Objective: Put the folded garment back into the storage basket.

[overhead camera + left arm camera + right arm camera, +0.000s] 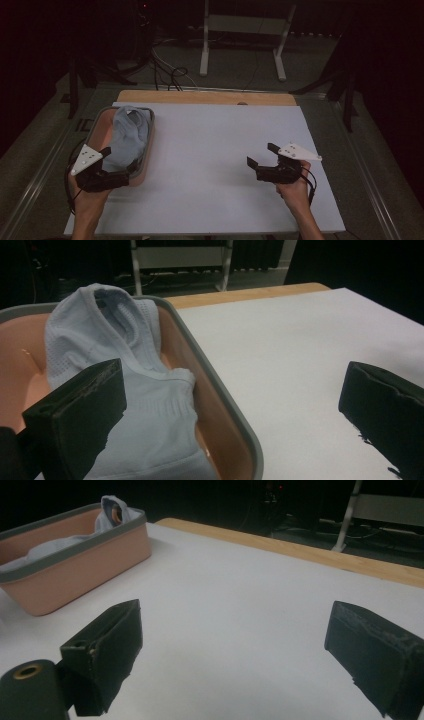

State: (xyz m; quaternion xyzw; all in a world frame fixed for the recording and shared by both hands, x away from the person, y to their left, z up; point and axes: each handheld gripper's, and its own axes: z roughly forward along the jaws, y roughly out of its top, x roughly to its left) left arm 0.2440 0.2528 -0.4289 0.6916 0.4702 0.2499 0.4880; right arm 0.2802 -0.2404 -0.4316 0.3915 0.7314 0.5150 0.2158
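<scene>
Worktop (pixel 215 165) white, mostly bare. Pink bin (pixel 149 150) at left edge, pale blue garment (pixel 127 137) bunched inside. Left gripper (pixel 116 162) wide open, empty, straddling bin's near rim. Imo dip deeper, pinch thick fold, not rim. Right gripper (pixel 260 154) wide open, empty, well apart.

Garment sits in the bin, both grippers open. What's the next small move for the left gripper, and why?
Probably lower the left gripper a little onto the light blue garment and close. Its jaws stand open and straddle the grey rim of the pink bin, one jaw over the cloth, holding nothing. The right gripper hangs open over the bare white mat.
</scene>
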